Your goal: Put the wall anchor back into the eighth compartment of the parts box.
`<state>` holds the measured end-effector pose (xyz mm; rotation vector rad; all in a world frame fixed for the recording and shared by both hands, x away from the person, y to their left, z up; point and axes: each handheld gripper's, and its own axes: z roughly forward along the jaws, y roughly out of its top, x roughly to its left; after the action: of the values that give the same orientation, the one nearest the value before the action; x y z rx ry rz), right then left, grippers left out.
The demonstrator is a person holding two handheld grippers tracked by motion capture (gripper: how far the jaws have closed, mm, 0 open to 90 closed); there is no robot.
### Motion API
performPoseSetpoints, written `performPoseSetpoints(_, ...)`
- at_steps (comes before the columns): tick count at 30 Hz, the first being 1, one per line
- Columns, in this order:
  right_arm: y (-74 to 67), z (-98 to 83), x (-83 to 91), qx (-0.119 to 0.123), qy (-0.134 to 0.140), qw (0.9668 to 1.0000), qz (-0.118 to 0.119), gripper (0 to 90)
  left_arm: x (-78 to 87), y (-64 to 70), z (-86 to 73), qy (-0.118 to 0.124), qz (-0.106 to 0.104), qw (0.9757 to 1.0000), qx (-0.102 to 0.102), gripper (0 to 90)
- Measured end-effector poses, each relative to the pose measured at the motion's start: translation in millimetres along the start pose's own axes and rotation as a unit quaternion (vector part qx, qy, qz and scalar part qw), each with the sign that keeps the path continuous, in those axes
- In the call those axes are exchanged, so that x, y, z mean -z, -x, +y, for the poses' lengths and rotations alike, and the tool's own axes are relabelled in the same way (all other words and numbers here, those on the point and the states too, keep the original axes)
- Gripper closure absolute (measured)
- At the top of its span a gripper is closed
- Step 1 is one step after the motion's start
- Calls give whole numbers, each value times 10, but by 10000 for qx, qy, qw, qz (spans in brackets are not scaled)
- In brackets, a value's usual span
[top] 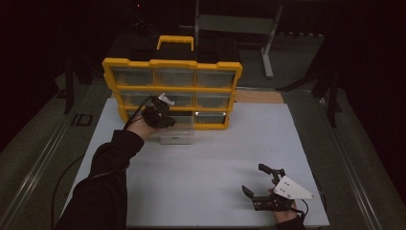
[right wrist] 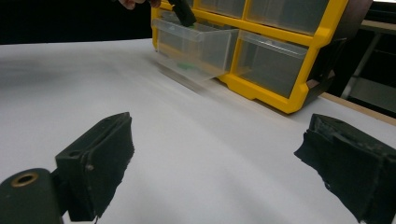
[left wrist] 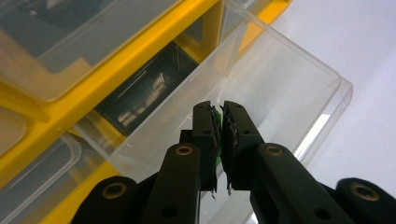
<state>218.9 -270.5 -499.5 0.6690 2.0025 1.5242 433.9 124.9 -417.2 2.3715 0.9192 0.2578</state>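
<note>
Nearest the lens, the right gripper (top: 261,184) rests on the white table (top: 215,163), jaws spread wide and holding nothing. Well beyond it, the left gripper (left wrist: 218,122) hovers over a clear drawer (left wrist: 280,93) pulled out of the bottom row of a yellow organiser (top: 172,91), its jaws clamped on a small green item (left wrist: 216,116), too hidden to name, held above the drawer's open mouth. At the far edge the organiser stands upright. The risk, by the look of it: the drawer hangs well out of its slot and tilts forward, so a downward nudge could tip it free and spill it.
</note>
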Motion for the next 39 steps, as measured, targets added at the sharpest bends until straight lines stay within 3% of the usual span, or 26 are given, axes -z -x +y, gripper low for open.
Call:
performPoseSetpoints(8, 2, -3, 2, -23, -10, 10000, -6, 83, -16, 3, 9, 26, -6, 10000, 14, 831)
performPoseSetpoints(12, 3, -1, 5, -23, -6, 10000, -11, 83, -16, 18, 7, 8, 92, 9999, 124, 632)
performPoseSetpoints(15, 1, 0, 6, -20, -11, 10000, -13, 83, 4, 25, -1, 31, 126, 9998, 150, 580)
performPoseSetpoints(20, 1, 0, 5, -20, -16, 10000, -15, 83, 62, 27, -15, 113, 133, 9995, 277, 404)
performPoseSetpoints(26, 1, 0, 4, -5, -16, 10000, -20, 83, 142, 29, -33, 241, 69, 9989, 388, 171)
performPoseSetpoints(28, 0, 0, 2, -1, -18, 10000, -18, 83, 194, 23, -37, 344, -22, 9985, 434, 139)
performPoseSetpoints(29, -1, 0, 1, 3, -16, 10000, -21, 83, 221, 23, -45, 406, -93, 9983, 409, 133)
performPoseSetpoints(31, 1, -1, 2, -3, -22, 10000, -21, 83, 267, 26, -55, 479, -201, 9981, 317, 30)
performPoseSetpoints(35, 0, 0, 4, -4, -18, 10000, -27, 83, 366, 50, -93, 764, -369, 9961, 225, 2)
performPoseSetpoints(39, 0, -3, 1, -23, -32, 10000, -20, 83, 421, 57, -146, 892, -356, 9953, 152, 0)
